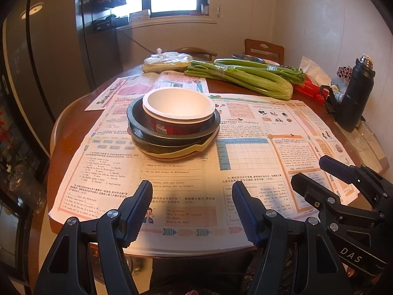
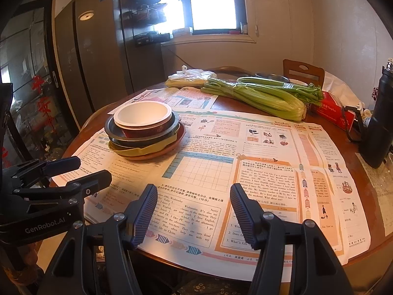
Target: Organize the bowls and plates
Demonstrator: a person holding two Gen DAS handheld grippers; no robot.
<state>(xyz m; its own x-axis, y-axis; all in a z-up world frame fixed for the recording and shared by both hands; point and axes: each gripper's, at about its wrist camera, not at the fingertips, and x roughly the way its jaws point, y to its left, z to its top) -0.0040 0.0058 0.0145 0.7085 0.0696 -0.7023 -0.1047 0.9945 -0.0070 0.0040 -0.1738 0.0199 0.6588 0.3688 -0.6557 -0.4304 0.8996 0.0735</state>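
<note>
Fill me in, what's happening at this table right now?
Nothing is being held. The left gripper and right gripper both hover open over the newspaper at the table's near edge. The dishes sit in one stack: a white-lined bowl on top, nested in dark bowls, over a yellow plate and a reddish plate. Celery lies behind.

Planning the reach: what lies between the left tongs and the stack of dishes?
Only flat printed paper covering the table; nothing stands between the open left tongs and the stack. The left wrist view shows it.
</note>
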